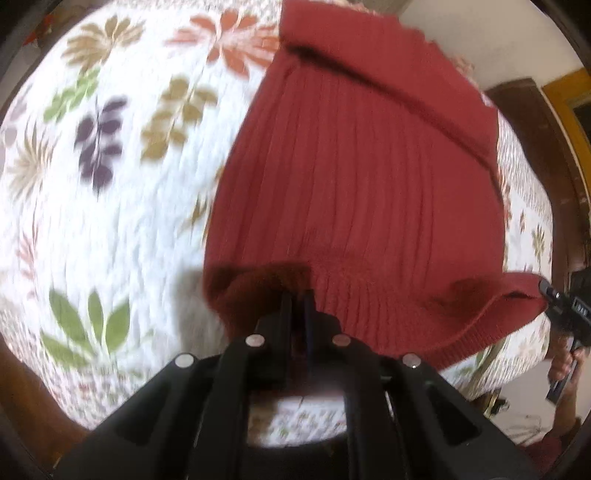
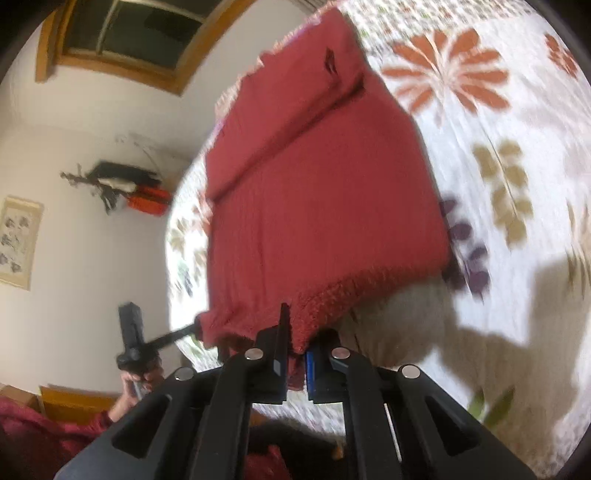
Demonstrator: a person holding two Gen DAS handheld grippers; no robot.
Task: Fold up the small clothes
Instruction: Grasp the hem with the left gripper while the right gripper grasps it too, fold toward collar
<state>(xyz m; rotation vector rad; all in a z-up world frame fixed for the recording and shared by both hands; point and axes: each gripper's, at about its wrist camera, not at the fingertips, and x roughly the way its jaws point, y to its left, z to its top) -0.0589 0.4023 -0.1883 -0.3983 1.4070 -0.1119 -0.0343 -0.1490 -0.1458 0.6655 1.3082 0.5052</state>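
A red ribbed knit garment (image 1: 354,177) lies lengthwise on the floral bedspread (image 1: 110,192), with a sleeve folded across its far end. Its near hem is lifted off the bed. My left gripper (image 1: 297,295) is shut on the hem's left corner. At the right edge of the left wrist view, the right gripper (image 1: 546,291) pinches the other corner. In the right wrist view the garment (image 2: 317,192) stretches away from my right gripper (image 2: 295,332), which is shut on the knitted hem. The left gripper (image 2: 197,326) holds the far corner there, with a hand (image 2: 140,376) on its grip.
The bedspread (image 2: 517,221) spreads wide on the open side of the garment. A dark wooden piece (image 1: 535,122) and a yellow frame (image 1: 565,85) stand beyond the bed. A window (image 2: 122,33), a wall picture (image 2: 18,240) and hanging items (image 2: 122,188) line the white wall.
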